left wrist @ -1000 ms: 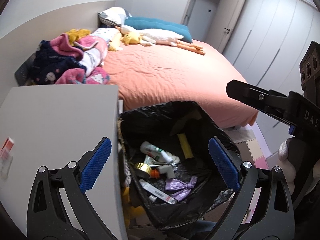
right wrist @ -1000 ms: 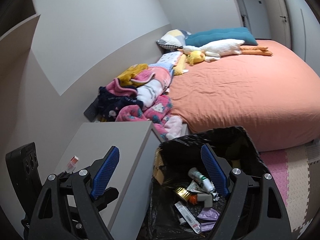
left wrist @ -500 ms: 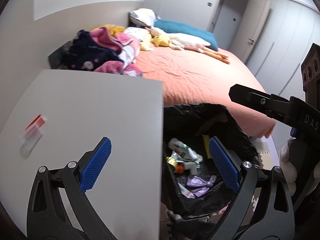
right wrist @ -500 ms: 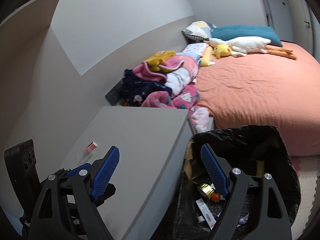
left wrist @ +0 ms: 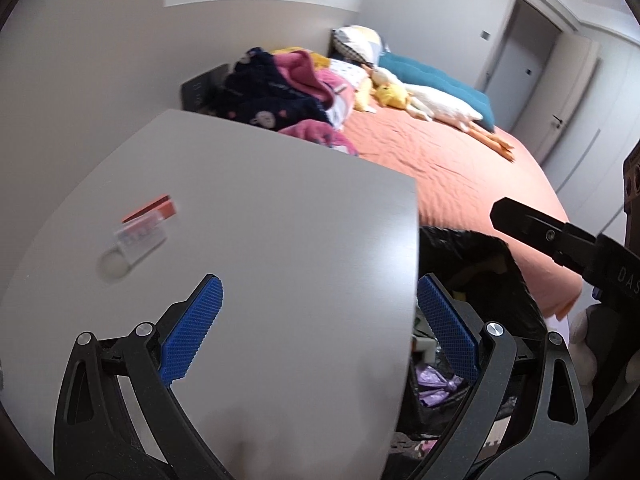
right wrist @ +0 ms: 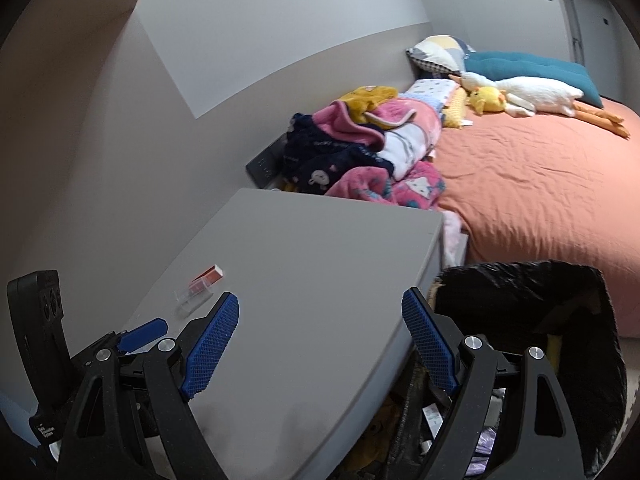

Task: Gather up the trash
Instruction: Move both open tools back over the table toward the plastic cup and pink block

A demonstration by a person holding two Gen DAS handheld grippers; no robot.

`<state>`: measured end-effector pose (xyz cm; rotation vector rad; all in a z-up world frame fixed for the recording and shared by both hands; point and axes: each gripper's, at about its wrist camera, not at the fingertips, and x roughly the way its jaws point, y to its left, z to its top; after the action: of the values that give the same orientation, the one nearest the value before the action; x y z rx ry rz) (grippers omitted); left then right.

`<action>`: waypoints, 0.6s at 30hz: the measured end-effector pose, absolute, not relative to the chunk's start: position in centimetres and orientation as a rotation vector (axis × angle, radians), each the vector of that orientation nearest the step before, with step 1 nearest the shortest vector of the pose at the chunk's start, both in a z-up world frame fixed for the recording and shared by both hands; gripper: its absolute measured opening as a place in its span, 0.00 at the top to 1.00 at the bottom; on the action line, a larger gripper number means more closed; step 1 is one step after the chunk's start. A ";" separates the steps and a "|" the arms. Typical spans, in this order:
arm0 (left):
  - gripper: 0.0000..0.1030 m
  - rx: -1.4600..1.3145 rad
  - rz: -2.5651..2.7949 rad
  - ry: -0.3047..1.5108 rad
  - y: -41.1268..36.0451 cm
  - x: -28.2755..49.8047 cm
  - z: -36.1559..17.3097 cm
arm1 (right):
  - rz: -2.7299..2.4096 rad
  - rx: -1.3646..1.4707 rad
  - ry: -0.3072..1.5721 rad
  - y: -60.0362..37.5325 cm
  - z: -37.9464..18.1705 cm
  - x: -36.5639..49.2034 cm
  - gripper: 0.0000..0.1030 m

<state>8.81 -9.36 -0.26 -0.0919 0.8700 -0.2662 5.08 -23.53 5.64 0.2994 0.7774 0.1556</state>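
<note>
A small clear plastic wrapper with a red end (left wrist: 142, 226) lies on the grey tabletop (left wrist: 280, 220), ahead and left of my left gripper (left wrist: 320, 320); it also shows in the right wrist view (right wrist: 200, 286). A black-bagged trash bin (right wrist: 560, 300) holding several discarded items stands right of the table, also seen in the left wrist view (left wrist: 480, 264). My left gripper is open and empty above the table's right part. My right gripper (right wrist: 320, 336) is open and empty over the table's near edge, and shows at the right of the left wrist view (left wrist: 560, 240).
An orange bed (right wrist: 540, 184) lies beyond the table and bin, with a pile of clothes (right wrist: 360, 152), pillows and a plush goose (right wrist: 532, 94). A grey wall (right wrist: 100, 140) runs along the left. Closet doors (left wrist: 580, 92) stand at the far right.
Both grippers have swung left from above the trash bin to above the grey table. The wrapper now sits closer to centre view. Both stay open.
</note>
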 end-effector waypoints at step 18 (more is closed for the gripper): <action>0.08 -0.215 -0.053 0.907 -2.4 11.6 -3.2 | 0.272 0.232 0.826 -17.8 3.4 10.3 0.18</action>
<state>11.64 -2.43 -3.23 -0.2150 0.9067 -0.0527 10.27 -17.81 3.41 0.2324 0.8257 0.2717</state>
